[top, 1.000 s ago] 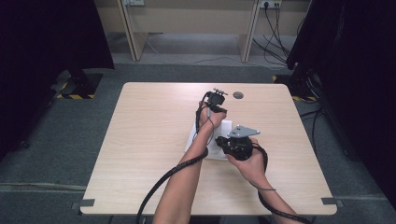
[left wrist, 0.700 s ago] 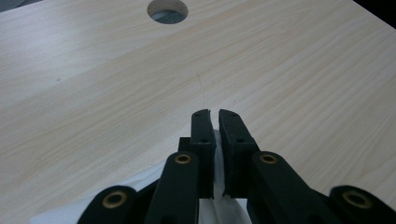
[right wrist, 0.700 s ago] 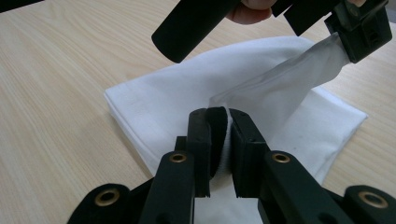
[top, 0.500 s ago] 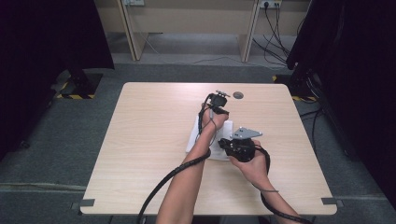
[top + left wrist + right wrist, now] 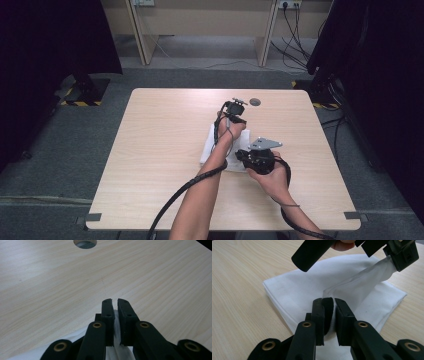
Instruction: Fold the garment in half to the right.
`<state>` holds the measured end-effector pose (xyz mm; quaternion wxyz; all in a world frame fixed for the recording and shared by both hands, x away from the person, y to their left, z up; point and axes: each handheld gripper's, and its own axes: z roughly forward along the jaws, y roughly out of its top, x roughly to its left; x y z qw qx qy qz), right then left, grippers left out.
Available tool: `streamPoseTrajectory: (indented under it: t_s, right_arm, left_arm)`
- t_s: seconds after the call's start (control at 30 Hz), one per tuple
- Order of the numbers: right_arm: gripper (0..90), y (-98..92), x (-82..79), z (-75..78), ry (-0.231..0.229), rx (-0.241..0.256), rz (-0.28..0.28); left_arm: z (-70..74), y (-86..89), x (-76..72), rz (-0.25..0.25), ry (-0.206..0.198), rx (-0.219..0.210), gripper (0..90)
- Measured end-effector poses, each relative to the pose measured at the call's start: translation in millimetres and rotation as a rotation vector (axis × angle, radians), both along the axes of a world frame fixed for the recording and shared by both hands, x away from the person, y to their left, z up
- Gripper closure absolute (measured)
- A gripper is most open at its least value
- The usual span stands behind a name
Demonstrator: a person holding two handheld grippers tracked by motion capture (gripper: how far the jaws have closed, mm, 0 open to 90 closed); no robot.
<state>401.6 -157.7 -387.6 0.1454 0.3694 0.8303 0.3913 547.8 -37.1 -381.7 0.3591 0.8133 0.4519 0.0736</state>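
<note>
since 1 s ago, left tool [image 5: 235, 106] carried a little farther up the table [image 5: 160, 150], toward the round grommet hole [image 5: 255, 101] — cloth edge drawn out along with it. right tool [image 5: 248, 158] shifted only slightly, down at the near edge of the white cloth [image 5: 207, 150]. probably a fold or a spreading under way, with 1 layer lifted off the rest.

left tool jaws nearly closed, pinching a strip of white cloth [image 5: 115, 340] between them. right tool [image 5: 329, 302] likewise narrow, clamped on a fold of the cloth [image 5: 299, 292], the lifted layer stretched taut up to the left tool [image 5: 404, 255].

cloth lying near the middle of the table, between and under both hands.

pale wood-grain table, bare apart from the cloth — grey floor around, dark curtains at both sides, cables at the far wall.
</note>
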Motion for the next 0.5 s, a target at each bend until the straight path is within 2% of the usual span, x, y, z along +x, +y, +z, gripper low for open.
streamPoseTrajectory:
  t_s: [0.5]
  right_arm:
    - [77.0, -6.3, 0.0, -3.2, 0.012, -0.009, -0.008]
  left_arm:
    - [-3.6, -4.2, 0.2, 0.005, 0.009, -0.008, 78.4]
